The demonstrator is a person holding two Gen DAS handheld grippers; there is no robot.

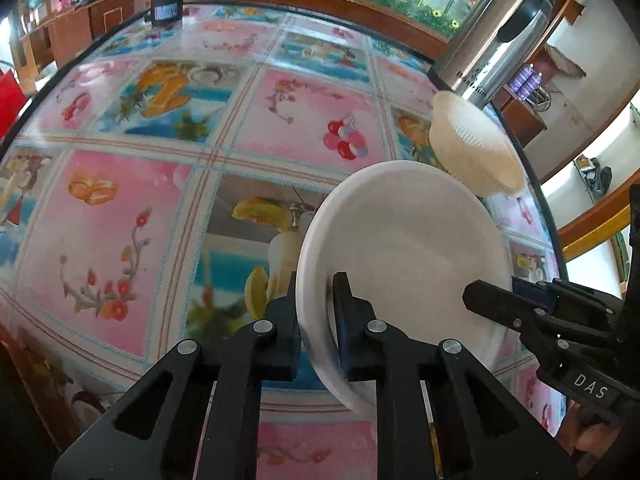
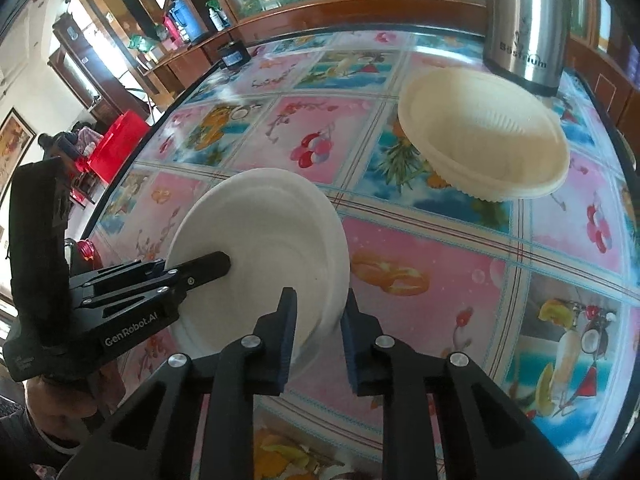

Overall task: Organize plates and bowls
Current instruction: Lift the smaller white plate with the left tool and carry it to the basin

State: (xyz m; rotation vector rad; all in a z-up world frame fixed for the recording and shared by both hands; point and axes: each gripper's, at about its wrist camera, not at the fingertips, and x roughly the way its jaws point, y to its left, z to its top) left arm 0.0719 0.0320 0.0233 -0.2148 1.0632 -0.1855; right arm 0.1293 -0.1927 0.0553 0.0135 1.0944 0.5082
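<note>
A: Gripping from both sides; left gripper [image 1: 316, 304] clamped on the white plate's [image 1: 404, 248] left rim, so it can't tip.
B: Right gripper [image 2: 320, 312] pinches the opposite rim; plate looks tilted off the patterned table [image 1: 120, 216].
A: Probably bound for the cream bowls [image 2: 484, 136] by the steel flask [image 2: 524, 20]; well apart for now.
</note>
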